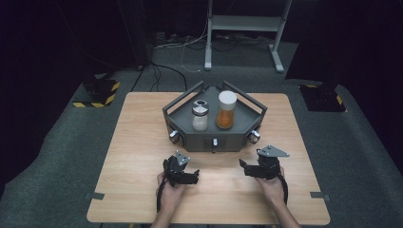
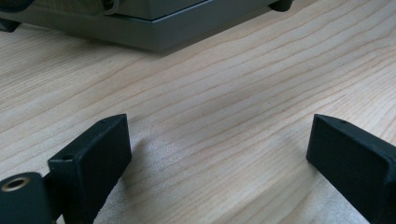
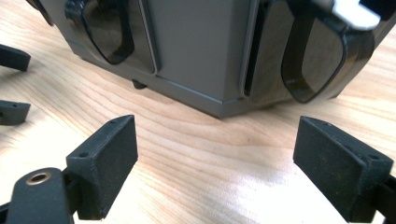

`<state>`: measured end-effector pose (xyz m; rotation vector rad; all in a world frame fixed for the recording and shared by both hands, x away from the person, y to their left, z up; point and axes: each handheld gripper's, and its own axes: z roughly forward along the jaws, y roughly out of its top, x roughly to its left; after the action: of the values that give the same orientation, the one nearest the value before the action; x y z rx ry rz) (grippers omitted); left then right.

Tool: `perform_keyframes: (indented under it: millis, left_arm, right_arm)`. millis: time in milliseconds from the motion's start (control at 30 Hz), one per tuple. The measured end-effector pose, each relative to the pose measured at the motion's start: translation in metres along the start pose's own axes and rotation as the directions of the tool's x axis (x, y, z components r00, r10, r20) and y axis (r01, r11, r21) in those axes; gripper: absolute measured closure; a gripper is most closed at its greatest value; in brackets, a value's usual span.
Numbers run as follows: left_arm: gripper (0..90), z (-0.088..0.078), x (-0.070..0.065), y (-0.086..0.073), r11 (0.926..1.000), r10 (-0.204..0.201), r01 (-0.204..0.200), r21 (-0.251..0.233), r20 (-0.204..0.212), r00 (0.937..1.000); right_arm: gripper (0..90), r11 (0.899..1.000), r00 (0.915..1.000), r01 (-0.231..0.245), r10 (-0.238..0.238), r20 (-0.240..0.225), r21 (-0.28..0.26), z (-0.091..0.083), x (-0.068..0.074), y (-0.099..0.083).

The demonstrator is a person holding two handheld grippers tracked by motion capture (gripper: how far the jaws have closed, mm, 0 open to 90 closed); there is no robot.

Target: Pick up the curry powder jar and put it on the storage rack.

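Wooden table (image 1: 142, 156) under the high view, bearing a dark grey tray-like stand (image 1: 215, 135) with angled walls toward the far side. Inside the stand, side by side: a small shaker (image 1: 200, 116) of white grains with a metal cap, and to its right a taller jar (image 1: 226, 110) of orange contents with a white lid, both upright. Nearer than the stand, well apart from it and from each other: left gripper (image 1: 196, 175) and right gripper (image 1: 241, 165), each in a hand, jaws turned inward, holding nothing. Left gripper view: jaws spread wide over bare wood grain (image 2: 224, 93), nothing between them, stand's grey base (image 2: 154, 32) ahead at the top. Right gripper view: jaws also wide and empty, stand's front corner (image 3: 196, 51) close ahead, dark curved handles (image 3: 317, 60) on either side of that corner, left gripper's jaw tips (image 3: 11, 84) off at the left edge.
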<state>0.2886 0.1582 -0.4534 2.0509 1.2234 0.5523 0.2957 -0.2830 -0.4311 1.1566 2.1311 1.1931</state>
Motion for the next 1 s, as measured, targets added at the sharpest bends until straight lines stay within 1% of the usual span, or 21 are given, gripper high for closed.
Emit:
perform_keyframes:
  millis: [167,300,367,533,600,667,733,833,1000]
  left_arm:
    - [6.6,0.0,0.0,0.0,1.0,0.0,0.0,0.0,0.0,1.0]
    - [6.6,0.0,0.0,0.0,1.0,-0.001,0.001,-0.001,-0.001,1.0]
    - [6.6,0.0,0.0,0.0,1.0,0.001,0.0,0.001,-0.001,1.0]
    - [6.6,0.0,0.0,0.0,1.0,-0.001,0.001,0.0,-0.001,1.0]
    - [6.7,0.0,0.0,0.0,1.0,-0.001,0.001,0.0,-0.001,1.0]
    - [6.6,0.0,0.0,0.0,1.0,-0.001,0.001,0.0,-0.001,1.0]
    - [6.7,0.0,0.0,0.0,1.0,0.001,-0.001,0.001,-0.001,1.0]
    - [6.7,0.0,0.0,0.0,1.0,-0.001,0.001,0.0,-0.001,1.0]
    - [6.6,0.0,0.0,0.0,1.0,0.0,0.0,0.001,-0.001,1.0]
  right_arm:
    - [13.2,1.0,0.9999,-0.01,0.01,0.011,0.011,0.002,-0.002,-0.007]
    - [13.0,0.999,0.9994,0.013,-0.014,0.03,0.031,0.003,-0.004,-0.009]
    - [12.9,0.999,0.9992,0.016,-0.017,0.036,0.033,0.003,-0.005,-0.01]
    - [12.5,0.999,0.9988,0.006,-0.008,0.049,0.045,0.004,-0.01,-0.014]
    - [12.3,0.999,0.9983,0.008,-0.011,0.057,0.051,0.005,-0.011,-0.016]
    - [11.6,0.999,0.9989,-0.001,-0.001,0.047,0.047,0.005,-0.014,-0.019]
    - [11.4,0.999,0.9986,0.0,-0.002,0.053,0.046,0.005,-0.015,-0.021]
    - [11.2,0.999,0.9986,-0.012,0.009,0.053,0.049,0.005,-0.017,-0.023]
    - [11.1,0.998,0.9979,-0.018,0.014,0.064,0.067,0.006,-0.019,-0.025]
